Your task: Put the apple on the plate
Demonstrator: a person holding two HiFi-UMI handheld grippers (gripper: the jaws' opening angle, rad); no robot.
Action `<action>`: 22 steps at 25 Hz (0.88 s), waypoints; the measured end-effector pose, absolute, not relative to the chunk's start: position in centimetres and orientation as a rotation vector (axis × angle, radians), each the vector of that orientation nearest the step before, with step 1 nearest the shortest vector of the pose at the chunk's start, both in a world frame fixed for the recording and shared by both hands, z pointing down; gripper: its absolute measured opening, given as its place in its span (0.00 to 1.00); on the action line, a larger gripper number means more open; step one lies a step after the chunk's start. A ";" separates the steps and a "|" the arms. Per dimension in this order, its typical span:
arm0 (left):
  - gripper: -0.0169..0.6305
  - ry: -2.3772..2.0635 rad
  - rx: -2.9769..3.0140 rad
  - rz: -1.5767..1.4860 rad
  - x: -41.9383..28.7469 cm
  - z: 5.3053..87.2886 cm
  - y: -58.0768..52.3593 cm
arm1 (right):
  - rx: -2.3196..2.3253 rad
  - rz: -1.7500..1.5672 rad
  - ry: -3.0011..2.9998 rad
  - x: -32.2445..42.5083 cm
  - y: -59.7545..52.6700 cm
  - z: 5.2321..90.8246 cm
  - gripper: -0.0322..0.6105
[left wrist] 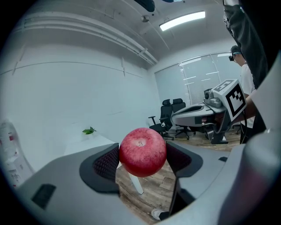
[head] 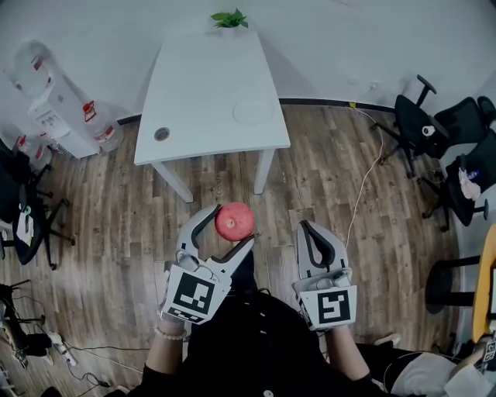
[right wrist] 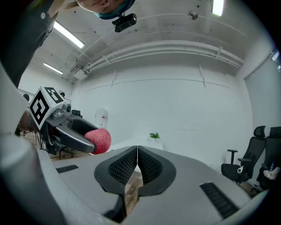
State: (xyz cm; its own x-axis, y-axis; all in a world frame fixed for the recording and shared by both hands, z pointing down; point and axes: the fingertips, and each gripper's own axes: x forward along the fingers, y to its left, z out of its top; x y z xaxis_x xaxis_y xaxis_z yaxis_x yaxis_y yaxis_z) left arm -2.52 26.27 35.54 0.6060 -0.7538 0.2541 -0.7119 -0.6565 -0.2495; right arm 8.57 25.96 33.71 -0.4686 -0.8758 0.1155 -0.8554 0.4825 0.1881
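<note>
Above the floor (head: 116, 225), short of the counter (head: 201, 85) with its plate (head: 253, 113), the left tongs (head: 232, 225) grip the apple (head: 234, 220); the right tongs (head: 306, 229) are closed and empty.

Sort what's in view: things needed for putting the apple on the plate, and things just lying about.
For the job:
apple, gripped in the left tool
plate, on the white table

Lying about:
right tool, shut and empty
potted plant
water jugs
office chairs
</note>
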 end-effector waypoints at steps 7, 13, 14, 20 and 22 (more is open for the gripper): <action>0.56 1.229 -2.733 -0.495 -1.0 35.4 22.1 | 1.511 -0.155 -2.505 9.5 22.1 33.7 0.11; 0.56 1.204 -2.743 -0.514 -0.8 35.6 17.8 | 1.521 -0.139 -2.493 9.8 17.5 33.5 0.11; 0.56 1.207 -2.746 -0.514 -0.9 35.5 17.0 | 1.523 -0.137 -2.491 9.7 16.6 33.5 0.11; 0.56 1.201 -2.750 -0.513 -1.1 35.0 11.4 | 1.520 -0.131 -2.481 9.5 11.5 33.4 0.11; 0.56 1.188 -2.744 -0.512 -1.0 35.0 9.7 | 1.527 -0.128 -2.464 9.7 9.9 33.3 0.11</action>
